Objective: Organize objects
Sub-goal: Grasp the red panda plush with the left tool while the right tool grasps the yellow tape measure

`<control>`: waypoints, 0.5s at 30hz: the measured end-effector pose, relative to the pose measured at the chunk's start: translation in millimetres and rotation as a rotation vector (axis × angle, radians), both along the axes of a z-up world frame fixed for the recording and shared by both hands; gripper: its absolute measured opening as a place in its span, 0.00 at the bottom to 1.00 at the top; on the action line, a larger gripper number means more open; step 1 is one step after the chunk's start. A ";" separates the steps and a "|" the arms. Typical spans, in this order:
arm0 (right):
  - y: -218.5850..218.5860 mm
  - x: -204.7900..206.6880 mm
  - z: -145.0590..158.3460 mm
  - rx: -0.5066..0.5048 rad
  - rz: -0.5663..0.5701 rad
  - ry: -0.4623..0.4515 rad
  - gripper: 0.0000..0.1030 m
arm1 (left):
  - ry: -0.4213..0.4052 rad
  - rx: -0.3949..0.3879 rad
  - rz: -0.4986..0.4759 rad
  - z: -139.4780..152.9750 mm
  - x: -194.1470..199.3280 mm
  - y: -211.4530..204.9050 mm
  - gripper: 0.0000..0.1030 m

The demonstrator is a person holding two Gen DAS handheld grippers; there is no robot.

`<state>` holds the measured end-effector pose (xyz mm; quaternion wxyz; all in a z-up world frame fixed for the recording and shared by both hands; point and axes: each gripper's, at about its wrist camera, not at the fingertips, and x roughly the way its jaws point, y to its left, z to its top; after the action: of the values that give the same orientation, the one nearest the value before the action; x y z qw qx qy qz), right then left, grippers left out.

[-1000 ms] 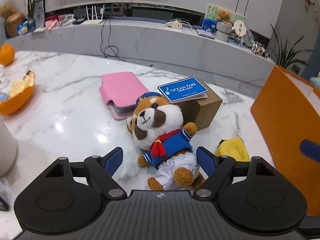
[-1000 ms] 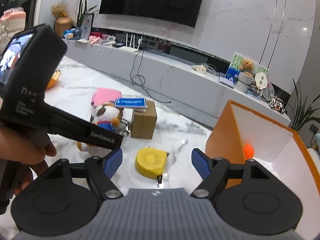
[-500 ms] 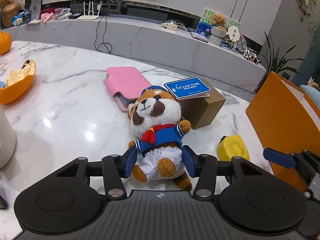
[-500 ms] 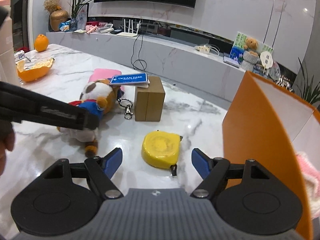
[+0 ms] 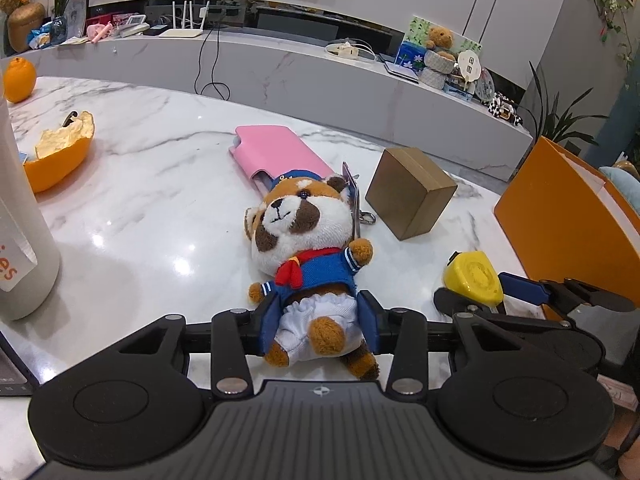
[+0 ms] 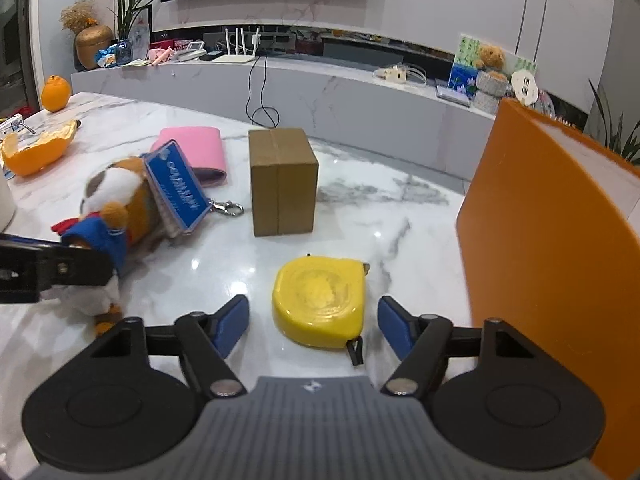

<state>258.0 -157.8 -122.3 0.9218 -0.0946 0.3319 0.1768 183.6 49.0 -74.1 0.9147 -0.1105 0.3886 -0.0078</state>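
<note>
A plush animal [image 5: 304,232] in a blue sailor top lies on the marble table [image 5: 152,216]. My left gripper [image 5: 320,322] is shut on its white-trousered lower body, a pad on each side. Its blue tag [image 6: 176,190] hangs by its head [image 6: 116,196]. A yellow tape measure [image 6: 320,300] lies flat between the fingers of my right gripper [image 6: 316,320]. Those jaws are closing, and a gap still shows at each pad. In the left wrist view the tape measure [image 5: 474,278] sits right of the plush, beside the orange box [image 5: 560,208].
A brown cardboard box [image 6: 282,180] stands behind the tape measure, with a pink case [image 6: 196,148] to its left. The tall orange box [image 6: 540,240] walls the right side. An orange peel [image 5: 60,152], a whole orange [image 5: 18,80] and a white bottle [image 5: 20,240] sit left.
My left jaws closed onto the plush's lower body, and its blue tag came off the brown box. My right gripper sank toward the tape measure and its jaws narrowed.
</note>
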 end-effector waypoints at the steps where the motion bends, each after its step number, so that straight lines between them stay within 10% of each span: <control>1: -1.1 1.0 -0.2 0.011 -0.003 0.002 0.69 | 0.001 0.004 -0.002 -0.1 0.7 -1.0 0.47; 5: -2.1 1.4 0.4 0.021 0.009 -0.002 0.51 | 0.006 0.013 -0.001 -1.5 2.5 -3.3 0.47; 15: -1.7 -5.9 3.7 0.012 0.040 0.029 0.51 | 0.032 0.022 -0.015 -0.1 -4.1 -5.0 0.46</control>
<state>252.1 -159.5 -118.6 0.9137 -0.0931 0.3423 0.1983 179.5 44.0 -74.2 0.9094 -0.0975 0.4042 -0.0088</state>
